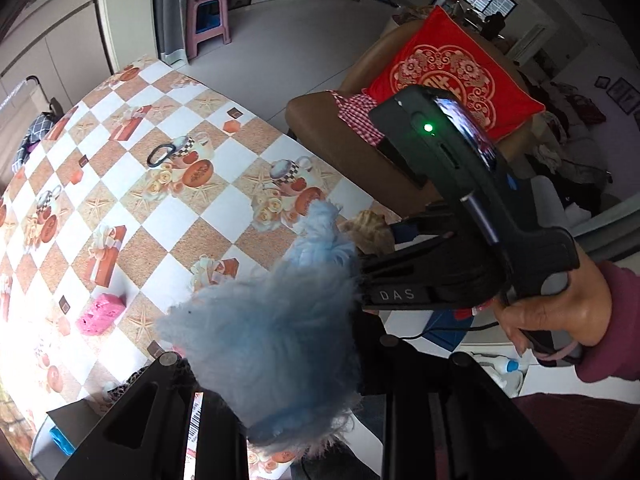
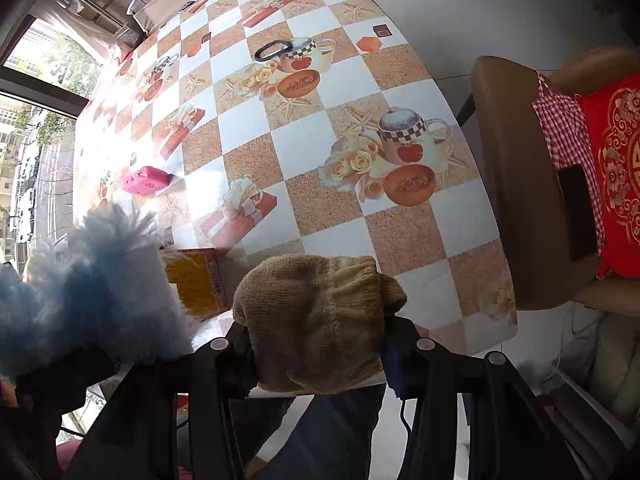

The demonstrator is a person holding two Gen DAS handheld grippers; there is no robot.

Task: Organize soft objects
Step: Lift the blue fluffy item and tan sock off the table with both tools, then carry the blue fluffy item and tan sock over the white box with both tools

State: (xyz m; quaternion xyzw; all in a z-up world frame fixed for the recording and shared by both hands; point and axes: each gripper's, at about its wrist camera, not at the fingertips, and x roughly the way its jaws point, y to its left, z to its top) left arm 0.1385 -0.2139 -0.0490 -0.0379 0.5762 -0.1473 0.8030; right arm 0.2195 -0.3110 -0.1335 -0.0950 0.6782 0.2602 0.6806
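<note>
My left gripper (image 1: pixel 276 364) is shut on a fluffy blue soft object (image 1: pixel 276 332), held above the near edge of the checkered table (image 1: pixel 224 160). The blue fluff also shows at the left of the right wrist view (image 2: pixel 92 280). My right gripper (image 2: pixel 320 344) is shut on a tan knitted soft object (image 2: pixel 316 320), above the table's near edge. Seen from the left wrist view, the right gripper (image 1: pixel 360 268) sits just right of the blue fluff, with the tan knit (image 1: pixel 370 232) peeking out. A pink soft object (image 1: pixel 102 314) lies on the table; it also shows in the right wrist view (image 2: pixel 146 180).
A black ring (image 2: pixel 272 50) lies mid-table. A yellow box (image 2: pixel 196 284) sits near the table's front edge. A brown armchair (image 2: pixel 520 184) with a red cushion (image 2: pixel 616 168) stands right of the table. A pink stool (image 1: pixel 208 20) stands beyond.
</note>
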